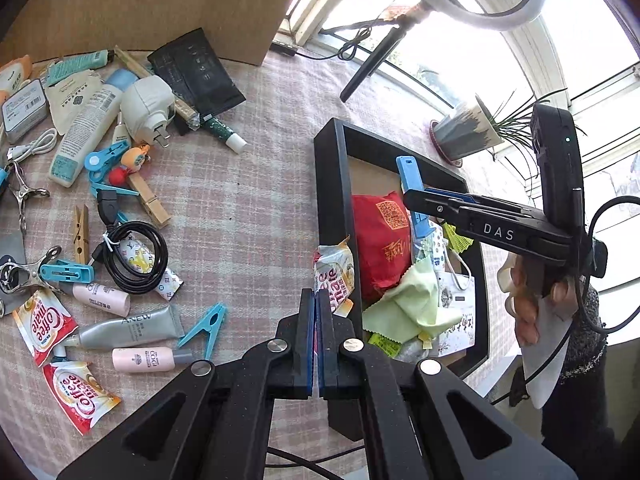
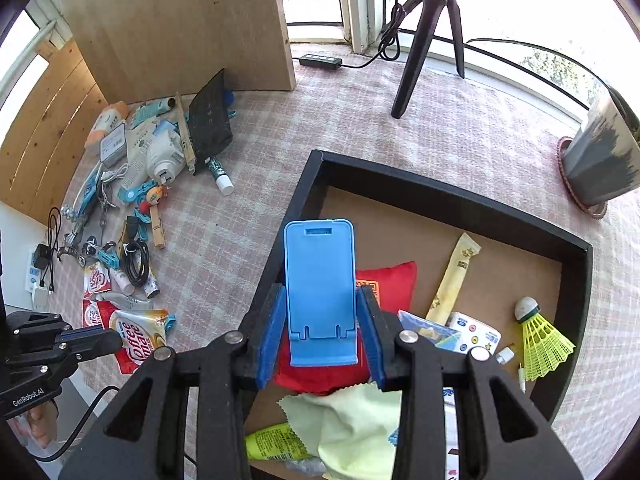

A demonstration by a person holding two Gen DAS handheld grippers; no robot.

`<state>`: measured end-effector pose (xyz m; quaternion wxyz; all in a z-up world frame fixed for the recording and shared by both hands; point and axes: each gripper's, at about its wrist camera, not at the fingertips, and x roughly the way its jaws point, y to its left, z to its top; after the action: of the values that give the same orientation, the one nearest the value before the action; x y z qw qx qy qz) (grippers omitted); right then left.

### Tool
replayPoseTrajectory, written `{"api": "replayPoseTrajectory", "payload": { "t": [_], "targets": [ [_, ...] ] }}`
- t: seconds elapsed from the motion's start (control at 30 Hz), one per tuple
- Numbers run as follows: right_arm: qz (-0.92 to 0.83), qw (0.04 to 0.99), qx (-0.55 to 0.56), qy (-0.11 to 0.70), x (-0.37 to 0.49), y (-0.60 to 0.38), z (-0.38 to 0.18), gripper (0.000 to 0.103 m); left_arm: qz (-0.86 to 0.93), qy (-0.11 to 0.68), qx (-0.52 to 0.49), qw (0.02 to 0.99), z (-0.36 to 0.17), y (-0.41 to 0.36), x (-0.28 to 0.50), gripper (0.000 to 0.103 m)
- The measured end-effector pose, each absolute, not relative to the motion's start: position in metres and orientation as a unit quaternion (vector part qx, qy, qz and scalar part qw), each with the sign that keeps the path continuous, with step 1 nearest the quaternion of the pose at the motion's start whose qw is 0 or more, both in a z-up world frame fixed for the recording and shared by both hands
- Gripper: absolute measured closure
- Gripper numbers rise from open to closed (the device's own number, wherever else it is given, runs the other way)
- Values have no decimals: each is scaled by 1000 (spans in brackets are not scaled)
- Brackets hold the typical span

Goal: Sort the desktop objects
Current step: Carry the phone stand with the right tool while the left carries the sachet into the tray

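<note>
My right gripper (image 2: pixel 320 330) is shut on a blue plastic phone stand (image 2: pixel 320 280) and holds it upright over the near left part of the black tray (image 2: pixel 440 192). In the left wrist view the stand (image 1: pixel 408 172) pokes up from the right gripper (image 1: pixel 416 200) above the tray (image 1: pixel 332 184). My left gripper (image 1: pixel 318 320) is shut on a Coffee mate sachet (image 1: pixel 334 276), held at the tray's left wall. In the right wrist view the same sachet (image 2: pixel 140 334) hangs from the left gripper (image 2: pixel 112 340).
The tray holds a red pouch (image 2: pixel 394 280), a green cloth (image 2: pixel 352 416), a yellow shuttlecock (image 2: pixel 544 344) and small packets. A pile of clips, tubes, cables and sachets (image 1: pixel 100 208) lies left on the checked cloth. A tripod (image 2: pixel 424 36), plant pot (image 2: pixel 600 156) and wooden board (image 2: pixel 180 20) stand behind.
</note>
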<state>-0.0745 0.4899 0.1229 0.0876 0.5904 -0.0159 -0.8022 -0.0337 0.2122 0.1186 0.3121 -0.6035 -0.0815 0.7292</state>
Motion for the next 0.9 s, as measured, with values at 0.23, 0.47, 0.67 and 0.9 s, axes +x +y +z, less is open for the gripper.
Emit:
{"api": "replayPoseTrajectory", "payload": {
  "t": [0.23, 0.47, 0.67, 0.9],
  "targets": [
    [-806, 23, 590, -50, -57, 560, 124, 68, 702, -44, -603, 376, 131, 274, -9, 103],
    [-805, -9, 589, -63, -44, 595, 124, 68, 685, 3, -601, 412, 136, 319, 14, 103],
    [-806, -15, 590, -47, -40, 593, 124, 57, 672, 17, -613, 415, 132, 334, 24, 75],
    [-811, 18, 583, -41, -42, 569, 131, 57, 692, 10, -606, 393, 131, 316, 18, 61]
  ]
}}
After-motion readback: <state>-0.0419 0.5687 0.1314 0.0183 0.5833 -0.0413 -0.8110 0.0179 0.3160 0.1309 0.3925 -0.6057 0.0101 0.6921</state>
